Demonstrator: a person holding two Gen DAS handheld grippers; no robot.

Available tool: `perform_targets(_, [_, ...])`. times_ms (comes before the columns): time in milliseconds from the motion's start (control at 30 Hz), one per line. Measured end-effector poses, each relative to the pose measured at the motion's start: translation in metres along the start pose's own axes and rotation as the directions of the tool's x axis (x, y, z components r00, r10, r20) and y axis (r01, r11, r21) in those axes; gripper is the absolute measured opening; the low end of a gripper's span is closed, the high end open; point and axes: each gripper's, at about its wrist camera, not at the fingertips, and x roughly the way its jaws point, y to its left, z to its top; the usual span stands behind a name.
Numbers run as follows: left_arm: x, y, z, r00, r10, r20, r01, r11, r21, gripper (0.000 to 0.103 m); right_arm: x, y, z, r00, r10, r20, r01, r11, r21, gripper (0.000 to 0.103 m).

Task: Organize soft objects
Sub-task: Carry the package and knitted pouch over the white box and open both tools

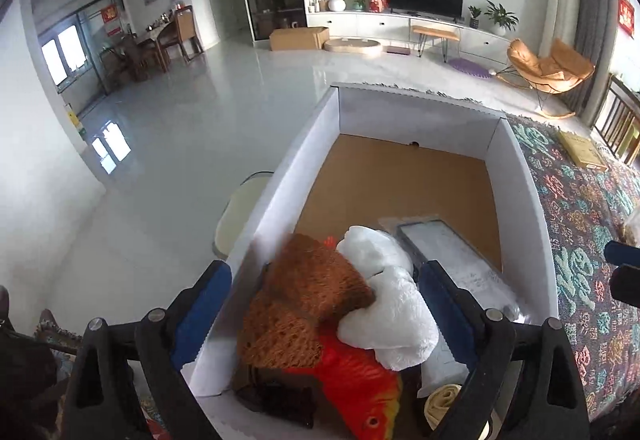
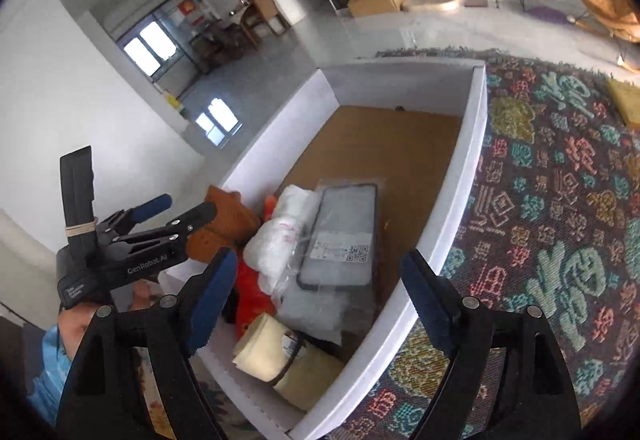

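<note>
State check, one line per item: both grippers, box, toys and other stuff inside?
left gripper: open, above the toys
right gripper: open, empty
white box: open-topped, far half bare
brown plush: on the orange fish plush
white plush: piled on both
bagged grey pad: flat
cream roll: banded

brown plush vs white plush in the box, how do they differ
The brown plush is rust-coloured with a coarse, nubby pile; the white plush is pure white and looks fluffier. The brown plush sits against the box's left wall, while the white plush lies nearer the middle, beside a flat wrapped package. The brown plush overlaps the white plush's edge. Both rest on the red-orange fish toy between the open left gripper's fingers.
</note>
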Motion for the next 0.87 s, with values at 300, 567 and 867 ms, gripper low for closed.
perform_targets(300, [-0.031,-0.017,-0.034,0.988,0.152,-0.025,-0.152,0.988,-0.007,0.098,0.000,0.040,-0.016,0.983,-0.180,-0.046,0.167,0.965,-0.203,0.086])
perform_targets(567, [-0.038,-0.016,-0.047,0.987,0.157,-0.030,-0.158,0.987,-0.032,0.098,0.003,0.054,-0.028,0.971,-0.228,-0.077,0.204,0.950,-0.238,0.086])
perform_targets(867, [-0.051,-0.008,-0.051,0.985,0.175,0.003,-0.174,0.981,-0.090,0.098,-0.006,0.056,-0.038,0.975,-0.216,-0.046,0.200,0.950,-0.240,0.086])
